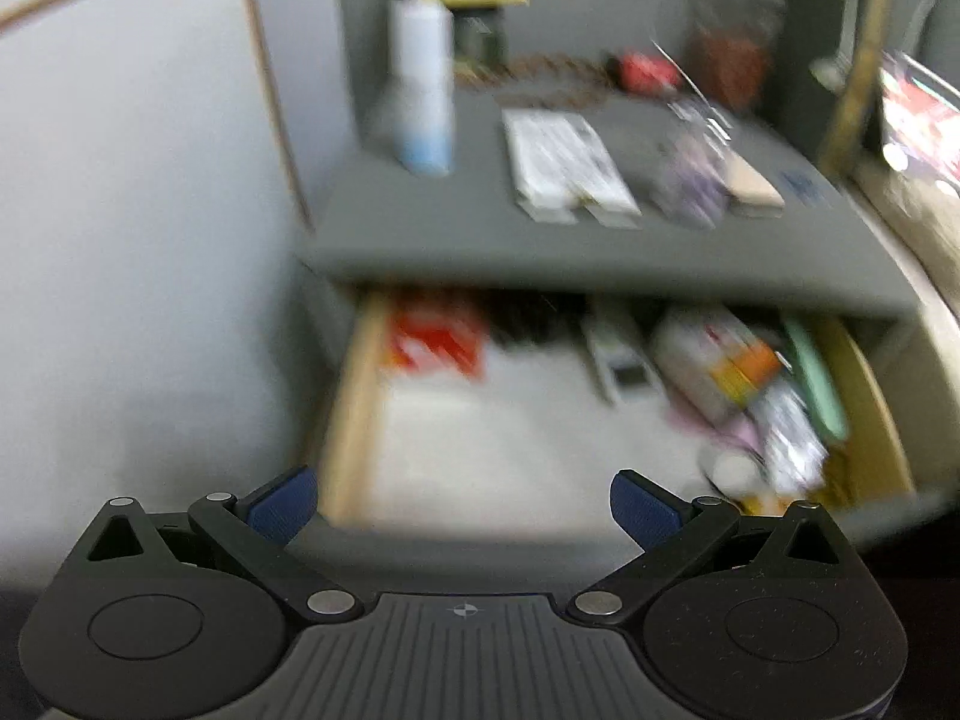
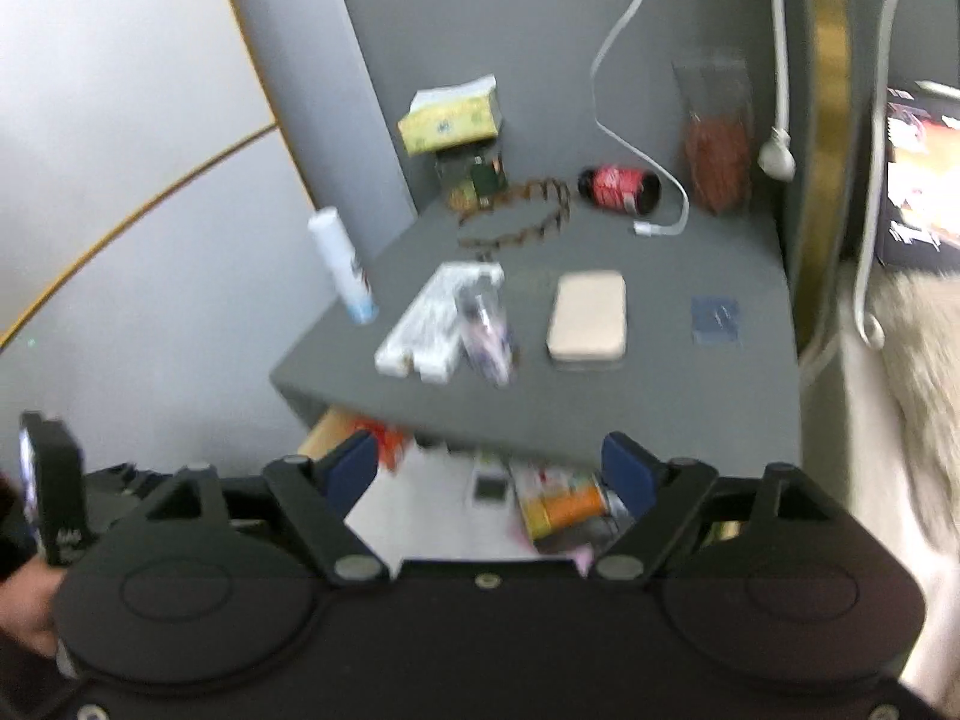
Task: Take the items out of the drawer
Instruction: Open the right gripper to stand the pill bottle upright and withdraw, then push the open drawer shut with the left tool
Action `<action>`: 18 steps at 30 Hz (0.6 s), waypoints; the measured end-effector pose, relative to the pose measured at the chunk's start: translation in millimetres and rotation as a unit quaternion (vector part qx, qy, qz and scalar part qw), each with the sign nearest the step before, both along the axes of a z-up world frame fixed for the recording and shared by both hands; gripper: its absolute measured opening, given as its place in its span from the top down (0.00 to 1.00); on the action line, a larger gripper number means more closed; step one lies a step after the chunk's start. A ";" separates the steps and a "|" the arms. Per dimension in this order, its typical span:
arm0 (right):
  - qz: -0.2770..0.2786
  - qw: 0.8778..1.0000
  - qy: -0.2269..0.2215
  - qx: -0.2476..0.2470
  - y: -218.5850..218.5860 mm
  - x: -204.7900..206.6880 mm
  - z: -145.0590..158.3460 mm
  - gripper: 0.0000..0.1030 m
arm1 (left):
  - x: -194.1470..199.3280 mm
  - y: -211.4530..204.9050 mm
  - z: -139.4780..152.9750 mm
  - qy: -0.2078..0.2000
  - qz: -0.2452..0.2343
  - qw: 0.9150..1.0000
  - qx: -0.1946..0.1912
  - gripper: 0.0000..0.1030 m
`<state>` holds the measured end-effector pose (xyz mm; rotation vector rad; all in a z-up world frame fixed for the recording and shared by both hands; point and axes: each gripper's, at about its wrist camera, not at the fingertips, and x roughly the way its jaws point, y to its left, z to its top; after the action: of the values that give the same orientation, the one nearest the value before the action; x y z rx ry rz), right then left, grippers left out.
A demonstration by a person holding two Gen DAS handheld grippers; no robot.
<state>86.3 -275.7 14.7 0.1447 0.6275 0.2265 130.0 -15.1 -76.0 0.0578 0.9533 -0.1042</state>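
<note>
The left gripper hangs over the near edge of the open drawer, its blue-padded jaws spread wide with nothing between them; the picture is blurred. Inside the drawer, a red-and-white packet lies at about eleven o'clock from that gripper; a small white device with a dark screen sits near twelve to one o'clock; a heap of packets with an orange-and-yellow one on top crowds the side at one to two o'clock, just beside a pale green flat thing against the drawer's wooden side. The floor of the drawer directly ahead is bare and whitish.

The right gripper is held above the same drawer, jaws well apart and empty; the orange packet shows between and beyond its pads, not touched by them. At twelve o'clock from it lies the grey cabinet top, bearing a white spray bottle at eleven o'clock, a white blister pack touching a clear-wrapped purple item, a beige tin, a small blue square at one o'clock, a red can on its side, a yellow tissue box and a white cable. A hand shows at the frame's nine o'clock edge.
</note>
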 end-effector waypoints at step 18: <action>-0.017 0.991 -0.034 0.131 -57.4 -31.8 -46.5 0.18 | 15.5 -76.0 -72.1 0.046 0.016 0.996 0.074 0.00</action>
<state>54.5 -333.1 -31.8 0.3983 0.5247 0.2784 145.5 -91.2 -148.2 0.1759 1.0531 -0.0059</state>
